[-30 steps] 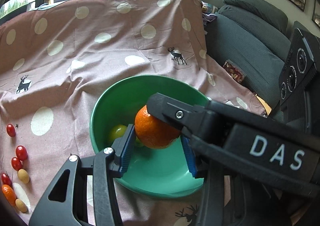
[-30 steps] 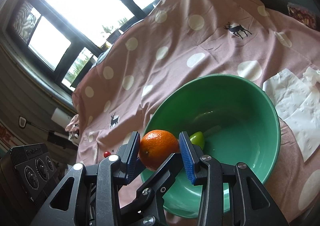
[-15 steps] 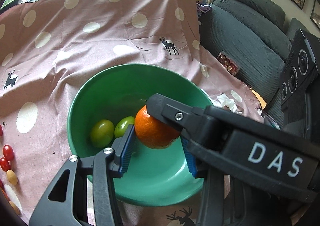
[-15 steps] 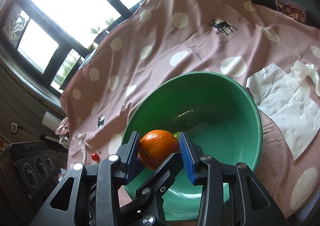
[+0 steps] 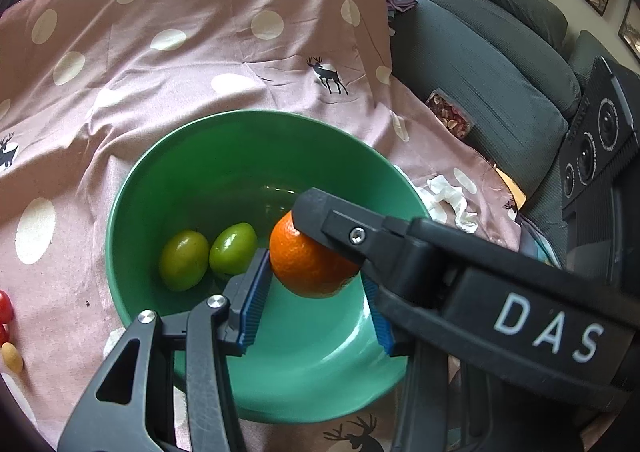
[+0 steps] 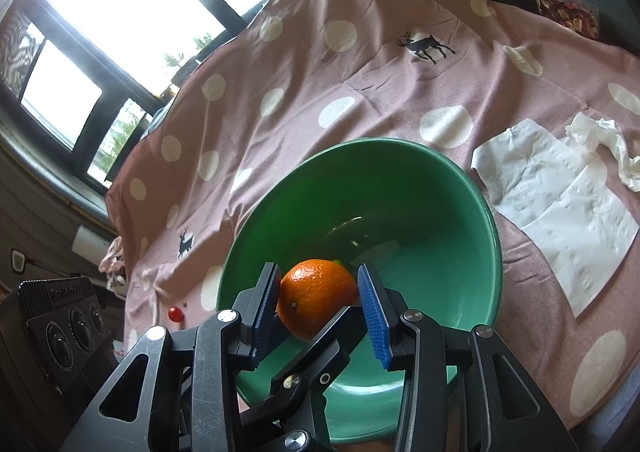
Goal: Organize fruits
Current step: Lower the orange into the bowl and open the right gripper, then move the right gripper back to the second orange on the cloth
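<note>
An orange (image 5: 312,264) hangs over the green bowl (image 5: 192,155), held between both grippers at once. In the left wrist view my left gripper (image 5: 316,300) has its blue pads beside the orange, with the right gripper's finger crossing over the top. In the right wrist view my right gripper (image 6: 320,304) has its pads on both sides of the orange (image 6: 316,296), above the bowl (image 6: 440,179). Two green fruits (image 5: 208,256) lie in the bowl's left part.
The bowl stands on a pink polka-dot cloth (image 5: 200,51). Red and yellow cherry tomatoes (image 5: 6,316) lie at the left edge; one red tomato (image 6: 175,314) shows left of the bowl. White tissues (image 6: 560,203) lie to the right. A grey sofa (image 5: 500,59) stands behind.
Both grippers have carried the orange further over the bowl and lower. The two green fruits have come into full view to its left.
</note>
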